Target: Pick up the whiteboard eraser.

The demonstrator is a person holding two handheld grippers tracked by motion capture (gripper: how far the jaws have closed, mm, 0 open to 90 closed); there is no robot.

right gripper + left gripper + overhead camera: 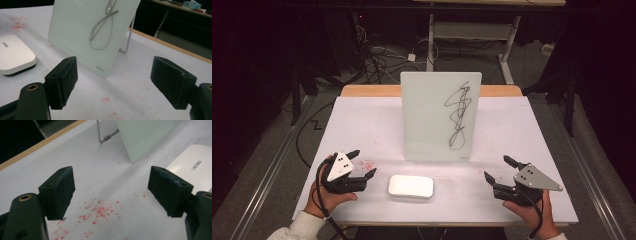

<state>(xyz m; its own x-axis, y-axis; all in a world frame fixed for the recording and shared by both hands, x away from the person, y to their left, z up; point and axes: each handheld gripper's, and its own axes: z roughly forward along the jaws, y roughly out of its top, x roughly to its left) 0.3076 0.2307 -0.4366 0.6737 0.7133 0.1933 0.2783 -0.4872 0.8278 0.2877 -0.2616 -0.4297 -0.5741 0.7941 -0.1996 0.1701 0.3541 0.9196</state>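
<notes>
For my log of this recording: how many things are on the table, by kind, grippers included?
Upright whiteboard with black scribble: 1
White eraser block: 1
Handheld grippers: 2, left gripper and right gripper, both open
Total: 4

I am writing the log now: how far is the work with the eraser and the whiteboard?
Nothing looks done: the black scribble is on the whiteboard. The white eraser lies untouched on the table. The left gripper and right gripper are open and hold nothing. Picking up and wiping remain.

Both grippers held low, jaws spread
Left gripper (359, 164) and right gripper (497, 168) gape empty, hands gripping from below
</notes>
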